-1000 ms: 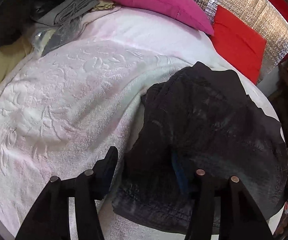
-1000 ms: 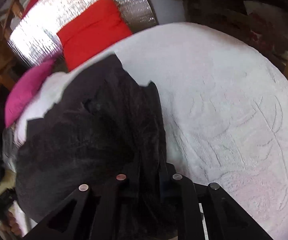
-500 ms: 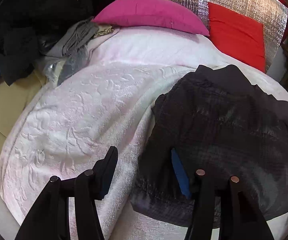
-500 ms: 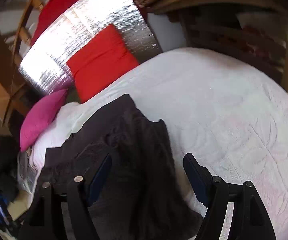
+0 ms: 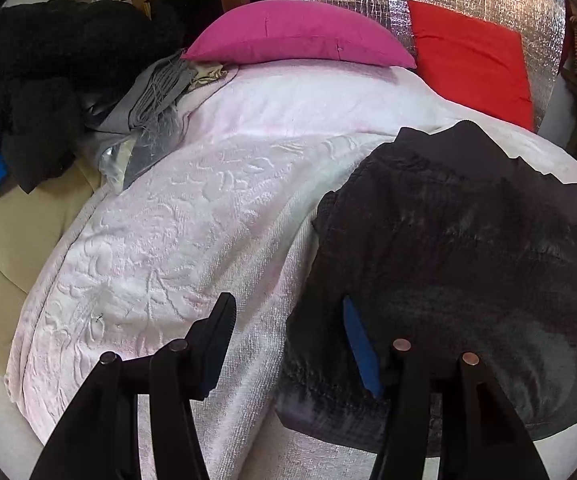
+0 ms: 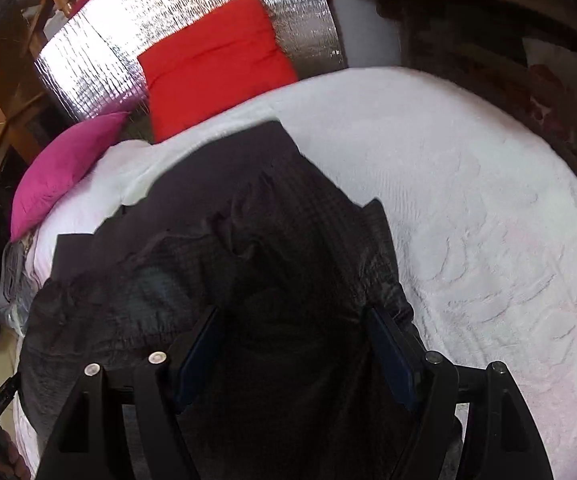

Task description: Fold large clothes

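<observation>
One dark grey-black checked garment (image 5: pixel 460 248) is lying crumpled on the white embossed bedspread (image 5: pixel 176 232), long axis running toward two pillows: one magenta pillow (image 5: pixel 300 36), one red pillow (image 5: pixel 472 64). Left gripper (image 5: pixel 288 320) is standing open beside the garment's edge; right gripper (image 6: pixel 294 336) is gaping above it, gripping nothing.

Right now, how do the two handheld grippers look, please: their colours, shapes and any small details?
Both the left gripper and the right gripper look alike: black angular plastic linkage arms, round silver pivot pins, and flat fingers faced with blue pads. No cables, markings, hands or sleeves appear.
</observation>
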The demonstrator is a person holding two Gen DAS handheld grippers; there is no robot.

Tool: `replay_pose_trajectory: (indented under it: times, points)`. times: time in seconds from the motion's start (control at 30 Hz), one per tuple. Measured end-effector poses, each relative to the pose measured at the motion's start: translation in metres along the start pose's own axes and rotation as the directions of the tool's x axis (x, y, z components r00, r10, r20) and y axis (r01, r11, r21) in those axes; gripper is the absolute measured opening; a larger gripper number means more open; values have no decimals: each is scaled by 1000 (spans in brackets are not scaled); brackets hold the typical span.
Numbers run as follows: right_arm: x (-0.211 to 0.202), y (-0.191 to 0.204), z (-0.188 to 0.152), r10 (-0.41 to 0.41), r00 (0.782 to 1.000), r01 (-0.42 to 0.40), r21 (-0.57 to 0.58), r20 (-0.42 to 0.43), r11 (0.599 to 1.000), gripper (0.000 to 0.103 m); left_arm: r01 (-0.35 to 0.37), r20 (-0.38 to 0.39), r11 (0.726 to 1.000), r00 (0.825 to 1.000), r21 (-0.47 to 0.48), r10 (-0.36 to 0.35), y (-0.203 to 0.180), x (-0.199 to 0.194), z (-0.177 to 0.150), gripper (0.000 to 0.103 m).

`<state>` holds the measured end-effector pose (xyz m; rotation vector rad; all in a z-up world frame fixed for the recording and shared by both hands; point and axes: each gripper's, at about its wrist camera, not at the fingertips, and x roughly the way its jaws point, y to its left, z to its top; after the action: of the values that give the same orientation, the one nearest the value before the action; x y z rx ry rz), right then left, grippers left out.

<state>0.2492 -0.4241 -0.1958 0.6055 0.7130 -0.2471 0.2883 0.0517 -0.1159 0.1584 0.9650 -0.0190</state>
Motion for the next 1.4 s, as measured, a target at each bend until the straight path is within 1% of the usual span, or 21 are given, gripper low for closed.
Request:
replay_pose_trajectory:
  times: [0.1, 0.23, 0.27, 0.3, 0.37, 0.47, 0.5, 0.6, 0.67, 0.7, 0.77, 0.8, 0.87, 0.9, 1.0, 1.13, 1.17, 1.23, 1.27, 1.37, 1.4]
  points:
    - [-32, 3, 0, 57, 995, -60, 28, 79, 998, 77, -13, 6, 1000, 1000, -3, 13, 1, -3, -1, 56]
    - [-73, 8, -8, 168, 972, -177, 39, 163, 983, 77, -49, 16, 999, 999, 1, 49, 0, -11, -5, 57]
    - [-79, 9, -11, 195, 965, -205, 41, 175, 978, 77, -50, 16, 999, 999, -7, 50, 1, -14, -5, 58]
    - [-84, 9, -13, 214, 960, -225, 45, 178, 973, 77, -45, 15, 999, 999, -18, 45, 2, -16, -5, 65]
    - [-84, 11, -16, 238, 957, -250, 60, 164, 966, 77, -35, 19, 999, 999, -40, 36, 5, -20, -6, 73]
    - [-75, 17, -20, 266, 958, -273, 67, 103, 960, 77, -26, 33, 996, 999, -86, 29, 11, -26, -4, 74]
    - [-70, 19, -22, 298, 952, -303, 76, 69, 950, 77, -23, 27, 995, 999, -96, 25, 14, -24, -2, 79]
    - [-59, 24, -28, 359, 932, -354, 104, -40, 930, 77, 18, -55, 989, 998, -149, -26, 23, -9, 0, 80]
    - [-57, 25, -33, 404, 912, -393, 130, -67, 910, 77, 108, -121, 966, 983, -237, -140, 33, -1, -5, 80]
    - [-59, 23, -35, 439, 895, -424, 149, -82, 893, 77, 120, -127, 961, 980, -248, -155, 34, -1, -6, 80]
    - [-61, 16, -42, 501, 860, -475, 207, -94, 855, 77, 177, -164, 936, 958, -304, -234, 37, -2, -15, 80]
    - [-63, 12, -49, 522, 848, -491, 236, -90, 839, 77, 185, -170, 932, 954, -311, -246, 38, -3, -17, 80]
    - [-65, 4, -61, 550, 830, -505, 290, -94, 813, 77, 238, -196, 905, 927, -352, -320, 36, -8, -31, 80]
    - [-67, 0, -69, 557, 824, -505, 314, -101, 804, 77, 247, -199, 900, 922, -359, -332, 37, -8, -33, 80]
    - [-73, -4, -89, 567, 816, -500, 353, -115, 791, 77, 307, -229, 858, 877, -412, -424, 25, -14, -50, 80]
    - [-70, -10, -114, 574, 811, -478, 438, -113, 762, 77, 371, -259, 794, 805, -481, -534, 4, -14, -77, 80]
    - [-68, -12, -116, 577, 809, -473, 458, -111, 752, 77, 377, -259, 787, 799, -489, -543, 3, -14, -78, 80]
    - [-61, -17, -125, 582, 807, -460, 509, -102, 728, 77, 406, -234, 734, 766, -545, -598, -2, -8, -81, 80]
    - [-57, -19, -128, 584, 806, -453, 532, -98, 715, 77, 408, -224, 725, 766, -555, -602, -3, -7, -81, 80]
    - [-46, -30, -134, 588, 807, -447, 601, -49, 663, 77, 404, -134, 685, 797, -606, -589, -2, 2, -77, 80]
    - [-44, -32, -134, 584, 810, -442, 610, -44, 658, 77, 404, -127, 682, 799, -610, -588, -2, 3, -76, 80]
